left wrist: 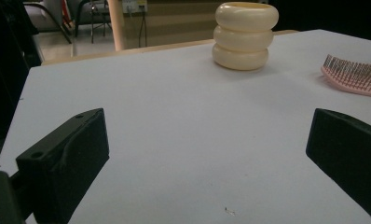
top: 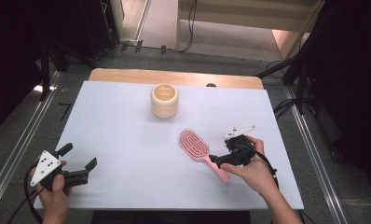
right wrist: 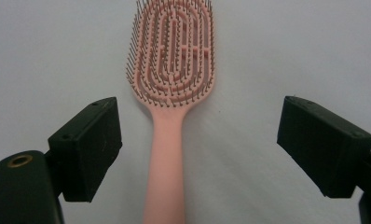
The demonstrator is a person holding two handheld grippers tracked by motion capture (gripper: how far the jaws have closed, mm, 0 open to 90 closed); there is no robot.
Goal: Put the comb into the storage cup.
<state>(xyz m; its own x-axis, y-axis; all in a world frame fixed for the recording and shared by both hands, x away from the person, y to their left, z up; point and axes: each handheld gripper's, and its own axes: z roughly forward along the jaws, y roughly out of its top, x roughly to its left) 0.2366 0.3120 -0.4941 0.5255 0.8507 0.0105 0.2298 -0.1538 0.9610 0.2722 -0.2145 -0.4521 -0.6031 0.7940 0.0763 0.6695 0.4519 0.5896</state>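
Straddling the handle — right gripper (right wrist: pixel 197 144) jaws wide, gripping nothing | hairbrush (right wrist: pixel 172 93) flat on the white table (top: pixel 127 140), right of centre | long axis runs straight ahead between the jaws | left gripper (top: pixel 79 163) open, well apart

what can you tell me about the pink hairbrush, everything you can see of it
The pink hairbrush looks like plastic: an oval, vented head with looping slots and rows of thin dark bristles, and a plain straight handle. It lies flat on the white table, bristles up, head toward the cream ringed cup but well apart from it. The right tongs straddle its handle with both pads clear of it, so only the table touches it.
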